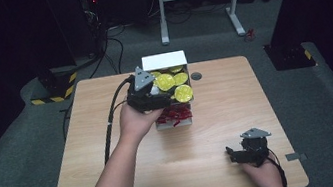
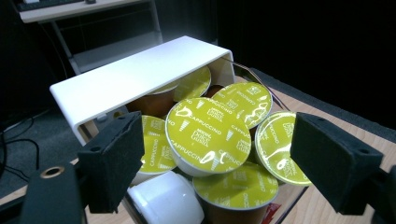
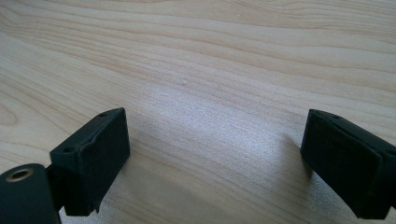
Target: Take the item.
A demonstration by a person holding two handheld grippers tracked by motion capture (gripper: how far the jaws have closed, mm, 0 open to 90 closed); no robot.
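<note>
Jaws of the left gripper (image 2: 217, 161) are standing wide apart, hovering over the cappuccino capsule (image 2: 208, 136), which is lying on top of the heap in the white box (image 1: 164, 61) near the table's (image 1: 221, 130) far edge, its round yellow lid tilting up toward the gripper. Reaching forward, the left forearm is angling toward that edge. Near the table's near right corner, the right gripper (image 3: 215, 163) is resting low, its jaws spread over bare wood.

I see box (image 1: 165, 61) at tabletop (image 1: 218, 115) far edge; capsules (image 2: 208, 134) piled inside; left gripper (image 1: 154, 97) over box, right gripper (image 1: 237, 154) near front-right corner.
</note>
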